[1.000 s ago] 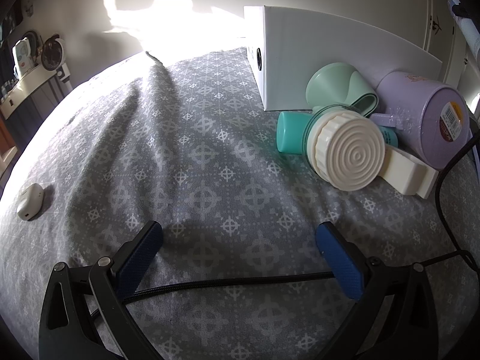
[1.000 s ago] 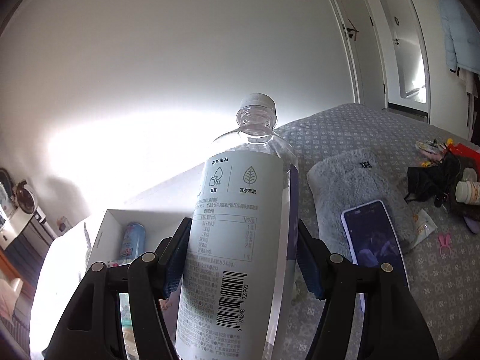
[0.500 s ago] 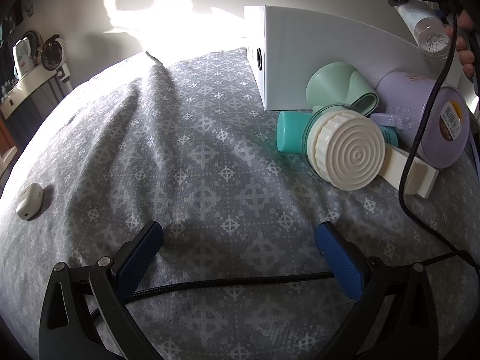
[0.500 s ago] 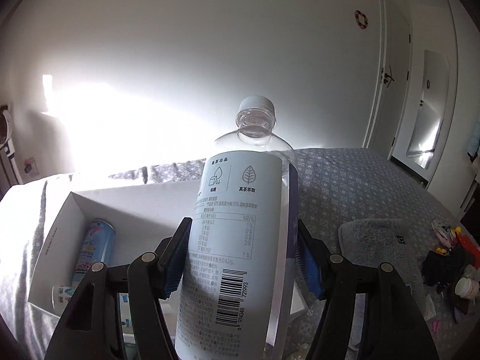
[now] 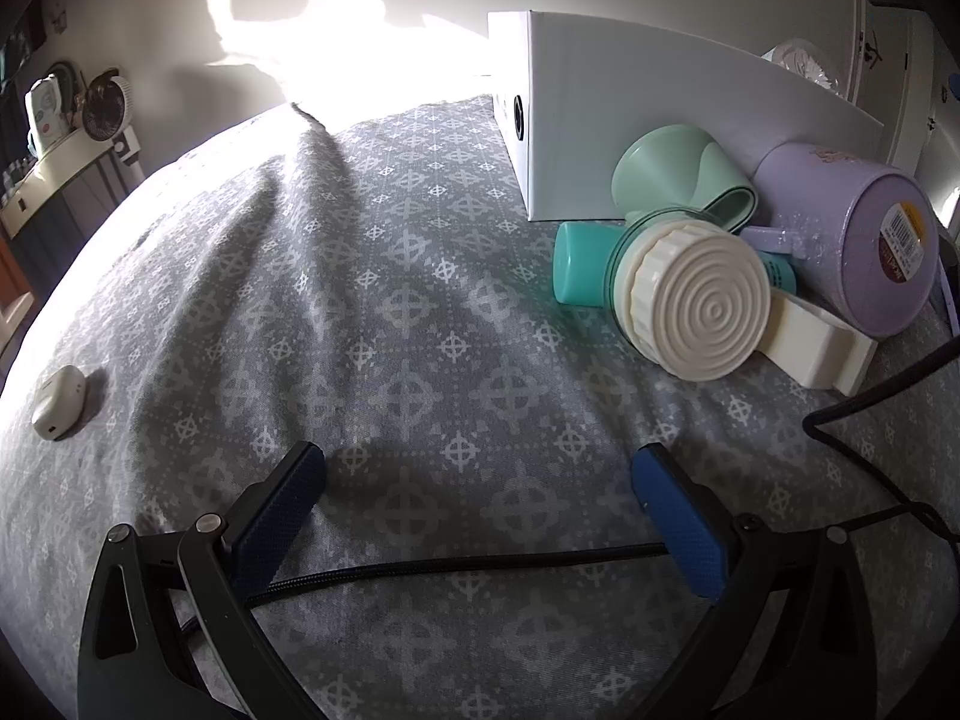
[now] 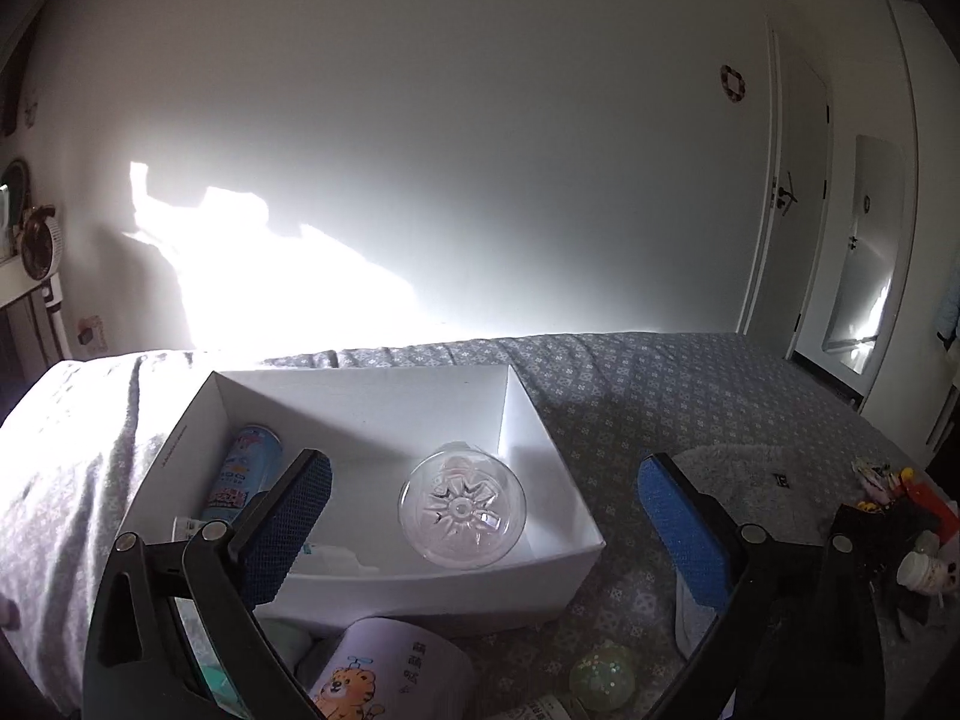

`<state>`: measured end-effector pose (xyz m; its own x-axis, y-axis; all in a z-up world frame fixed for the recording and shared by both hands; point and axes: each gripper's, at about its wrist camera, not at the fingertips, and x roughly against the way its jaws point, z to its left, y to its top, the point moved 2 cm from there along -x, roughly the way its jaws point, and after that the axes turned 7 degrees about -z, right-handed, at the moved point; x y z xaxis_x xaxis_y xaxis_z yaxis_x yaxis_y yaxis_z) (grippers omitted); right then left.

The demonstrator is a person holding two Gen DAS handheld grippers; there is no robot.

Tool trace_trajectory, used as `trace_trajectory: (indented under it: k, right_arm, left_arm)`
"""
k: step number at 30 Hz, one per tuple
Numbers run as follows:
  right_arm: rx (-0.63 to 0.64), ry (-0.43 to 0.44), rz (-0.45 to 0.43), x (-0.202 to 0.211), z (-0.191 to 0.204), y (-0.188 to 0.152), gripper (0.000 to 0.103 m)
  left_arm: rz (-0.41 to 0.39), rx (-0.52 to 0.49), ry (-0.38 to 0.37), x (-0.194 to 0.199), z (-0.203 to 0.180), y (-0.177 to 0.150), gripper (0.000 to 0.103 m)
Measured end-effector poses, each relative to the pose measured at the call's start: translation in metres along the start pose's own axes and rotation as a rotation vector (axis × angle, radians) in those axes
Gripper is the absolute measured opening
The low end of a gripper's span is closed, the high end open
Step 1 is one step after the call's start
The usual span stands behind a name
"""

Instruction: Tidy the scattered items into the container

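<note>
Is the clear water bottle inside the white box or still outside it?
Inside. The clear bottle sits within the white box walls, base toward the camera; the open right gripper holds nothing.

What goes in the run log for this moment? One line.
right claw: open, empty | clear bottle: in white box, base toward camera | left claw: open, empty, over bedspread | lilac cup: outside box

The clear bottle [image 6: 462,505], clamped between the right gripper [image 6: 483,483] fingers a second ago, now lies inside the white box [image 6: 558,564] near its right wall, its base facing the camera. The right gripper's jaws have spread wide and hold nothing. In the left wrist view the bottle's base [image 5: 801,63] now shows just above the far rim of the box [image 5: 630,120]
</note>
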<state>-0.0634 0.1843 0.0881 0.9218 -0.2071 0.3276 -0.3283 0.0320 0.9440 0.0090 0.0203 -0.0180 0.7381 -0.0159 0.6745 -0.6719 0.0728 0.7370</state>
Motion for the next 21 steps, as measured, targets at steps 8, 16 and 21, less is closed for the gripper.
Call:
trace_trajectory:
  k: [8, 16, 21]
  right_arm:
    - [-0.292, 0.003, 0.192, 0.069, -0.064, -0.099, 0.103]
    - [-0.361, -0.121, 0.387, 0.06, -0.118, -0.166, 0.103]
    - [-0.334, -0.153, 0.444, 0.047, -0.124, -0.185, 0.103]
  left_arm:
    - [-0.001, -0.001, 0.001, 0.0, 0.0, 0.0, 0.103]
    - [-0.001, -0.003, 0.004, 0.0, 0.002, 0.001, 0.103]
    - [-0.001, -0.003, 0.003, 0.0, 0.001, 0.0, 0.103]
